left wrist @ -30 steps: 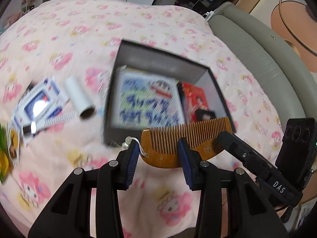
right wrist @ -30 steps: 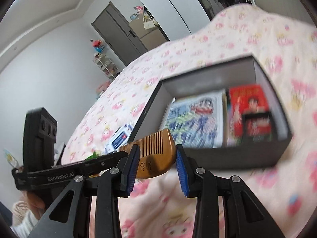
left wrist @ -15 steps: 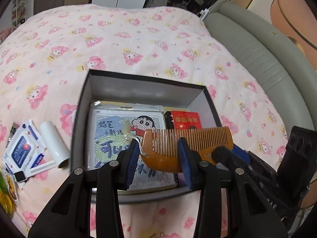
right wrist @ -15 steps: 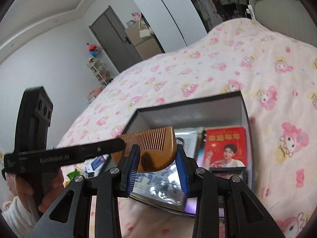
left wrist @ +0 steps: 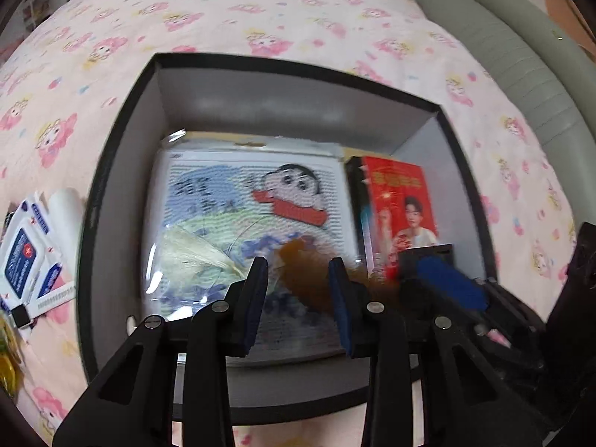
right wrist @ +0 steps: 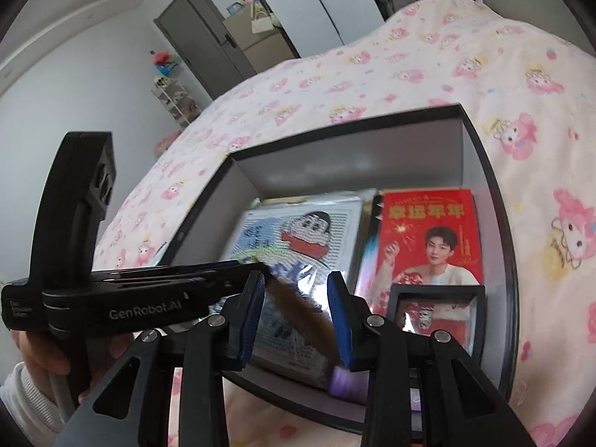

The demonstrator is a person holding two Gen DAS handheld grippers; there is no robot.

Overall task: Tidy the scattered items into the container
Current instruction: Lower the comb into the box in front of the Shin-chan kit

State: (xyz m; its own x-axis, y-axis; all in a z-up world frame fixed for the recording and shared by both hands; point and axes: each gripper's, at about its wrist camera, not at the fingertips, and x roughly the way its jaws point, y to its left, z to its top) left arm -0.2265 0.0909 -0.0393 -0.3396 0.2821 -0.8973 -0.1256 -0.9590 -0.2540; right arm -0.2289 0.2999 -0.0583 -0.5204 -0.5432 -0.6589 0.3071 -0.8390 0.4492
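Observation:
A black box [left wrist: 123, 119] with grey inner walls lies on the pink bedspread; it also shows in the right wrist view [right wrist: 484, 156]. Inside lie a cartoon-print pack [left wrist: 238, 201], a red booklet [left wrist: 398, 201] and a small black frame [right wrist: 439, 309]. A wooden comb [left wrist: 305, 272] is blurred, tilted over the cartoon pack between the fingers of both grippers; it also shows in the right wrist view [right wrist: 301, 316]. My left gripper [left wrist: 298, 298] and right gripper [right wrist: 296, 309] both stand open just over the box's near side. A pale tassel [left wrist: 197, 249] trails from the comb.
Left of the box on the bedspread lie a white tube [left wrist: 69, 205], blue-and-white wipe packets [left wrist: 22, 257] and a yellow-green item [left wrist: 7, 365]. A grey padded headboard [left wrist: 514, 48] runs along the right. A door and shelves [right wrist: 208, 48] stand beyond the bed.
Both grippers have moved lower and closer over the box. Their jaws have widened off the comb, which now tilts and blurs as it drops onto the cartoon pack.

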